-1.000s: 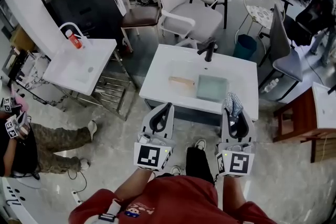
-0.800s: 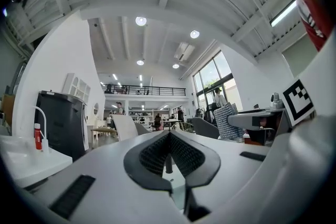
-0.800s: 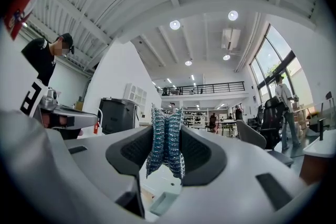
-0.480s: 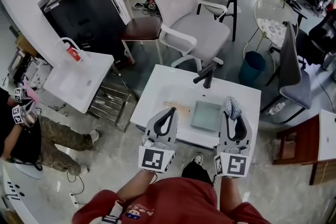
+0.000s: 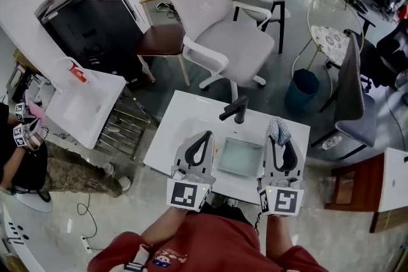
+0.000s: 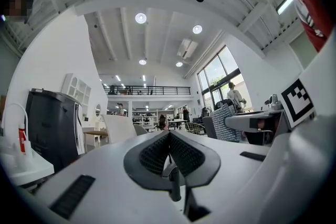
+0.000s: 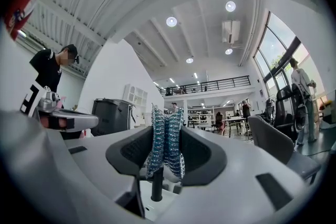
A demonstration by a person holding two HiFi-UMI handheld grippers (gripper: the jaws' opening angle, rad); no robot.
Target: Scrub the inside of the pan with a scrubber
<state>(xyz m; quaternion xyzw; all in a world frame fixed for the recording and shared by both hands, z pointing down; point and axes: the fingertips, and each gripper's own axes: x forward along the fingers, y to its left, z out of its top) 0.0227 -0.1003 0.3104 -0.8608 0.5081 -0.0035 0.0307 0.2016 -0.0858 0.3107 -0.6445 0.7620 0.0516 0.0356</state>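
Room: open workshop floor of grey tiles, with a white office chair (image 5: 224,28), a black cabinet (image 5: 86,13) and a teal bin (image 5: 305,88) behind a white sink counter (image 5: 182,123).
Surface: a black faucet (image 5: 235,109) stands at the counter's far edge; the square pale-green pan (image 5: 240,157) lies in the basin.
Left gripper (image 5: 206,135): held over the counter just left of the pan, jaws pressed together with nothing between them.
Right gripper (image 5: 278,138): held just right of the pan, jaws clamped on a blue-silver mesh scrubber (image 5: 278,128) that sticks out past the tips, clear of the pan.
Views: only the head view shows the pan and counter; both gripper views tilt up to the white ceiling, a mezzanine rail and tall windows.
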